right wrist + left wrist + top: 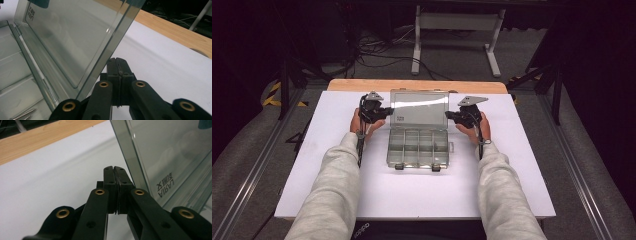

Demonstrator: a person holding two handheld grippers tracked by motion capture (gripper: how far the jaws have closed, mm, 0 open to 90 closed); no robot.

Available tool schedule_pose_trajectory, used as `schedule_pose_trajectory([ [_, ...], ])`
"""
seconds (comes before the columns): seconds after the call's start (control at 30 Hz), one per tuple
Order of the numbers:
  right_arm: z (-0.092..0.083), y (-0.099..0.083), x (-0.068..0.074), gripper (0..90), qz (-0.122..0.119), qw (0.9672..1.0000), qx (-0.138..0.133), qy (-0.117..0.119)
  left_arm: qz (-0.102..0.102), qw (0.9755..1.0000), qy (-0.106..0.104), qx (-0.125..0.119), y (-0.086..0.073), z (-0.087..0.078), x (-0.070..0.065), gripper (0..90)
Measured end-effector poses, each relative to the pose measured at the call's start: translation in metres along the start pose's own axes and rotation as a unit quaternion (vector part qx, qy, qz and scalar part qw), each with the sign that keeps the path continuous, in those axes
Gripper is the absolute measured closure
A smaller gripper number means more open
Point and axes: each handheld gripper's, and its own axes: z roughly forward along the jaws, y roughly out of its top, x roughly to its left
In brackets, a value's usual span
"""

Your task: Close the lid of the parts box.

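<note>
At the centre of the scene lies one white table (337, 190), its long axis running from 9 to 3 o'clock in the high view, with one strip of bare wooden edge (362, 85) along its 12 o'clock side. One clear plastic compartment box (418, 148) sits in the middle of the white surface, between the two hands; its base is divided into small compartments and carries two dark latches on the 6 o'clock edge. Its long axis runs from 9 to 3 o'clock. One transparent lid (419, 109) stands raised from the hinge at the 12 o'clock edge of the base, its open face turned toward 6 o'clock and a small printed label near its lower 9 o'clock corner. Two grey-sleeved forearms enter from 6 o'clock, one on each side of the box. The left gripper (384, 112) points toward 3 o'clock at the lid's 9 o'clock edge; in the left gripper view its jaws are pressed together with nothing between them, just beside the lid edge, and contact cannot be told. The right gripper (451, 116) points toward 9 o'clock at the lid's 3 o'clock edge, jaws likewise pressed together and empty, just beside that edge. Two small metal screws (25, 114) lie in one compartment at 7 o'clock in the right gripper view.
</note>
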Motion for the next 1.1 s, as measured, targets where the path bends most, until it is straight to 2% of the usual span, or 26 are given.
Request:
schedule_pose_trajectory([
  [0.13, -0.003, 0.002, 0.002, 90.0, -0.002, 1.0000, -0.005, -0.001, 0.004, 1.0000, 0.001, -0.002, 0.002, -0.004, -0.001, 88.8],
  [0.17, -0.004, 0.003, 0.002, 90.0, -0.002, 1.0000, -0.007, 0.002, 0.000, 1.0000, -0.002, -0.003, 0.002, -0.005, -0.001, 88.6],
  [0.27, -0.007, 0.005, 0.004, 90.0, -0.001, 0.9999, -0.013, 0.003, 0.009, 0.9999, -0.003, 0.002, 0.004, -0.009, -0.003, 88.3],
  [0.33, -0.010, 0.007, 0.005, 90.0, 0.000, 0.9999, -0.014, 0.001, 0.025, 0.9996, 0.003, 0.013, 0.006, -0.010, -0.006, 87.5],
  [0.47, -0.016, 0.009, 0.006, 90.0, -0.003, 0.9998, -0.017, 0.006, 0.029, 0.9995, 0.000, 0.007, 0.009, -0.016, -0.009, 88.1],
  [0.6, -0.020, 0.011, 0.008, 90.0, -0.006, 0.9997, -0.023, 0.005, 0.051, 0.9987, 0.001, 0.005, 0.012, -0.019, -0.012, 88.1],
  [0.93, -0.028, 0.017, 0.016, 90.0, -0.023, 0.9995, -0.022, 0.004, 0.054, 0.9984, -0.011, -0.010, 0.015, -0.031, -0.018, 87.0],
  [1.03, -0.031, 0.016, 0.018, 90.0, -0.024, 0.9994, -0.025, 0.009, 0.060, 0.9980, -0.013, -0.012, 0.016, -0.036, -0.020, 87.0],
  [1.1, -0.033, 0.017, 0.020, 90.0, -0.033, 0.9991, -0.025, 0.010, 0.064, 0.9977, -0.017, -0.019, 0.016, -0.039, -0.021, 86.6],
])
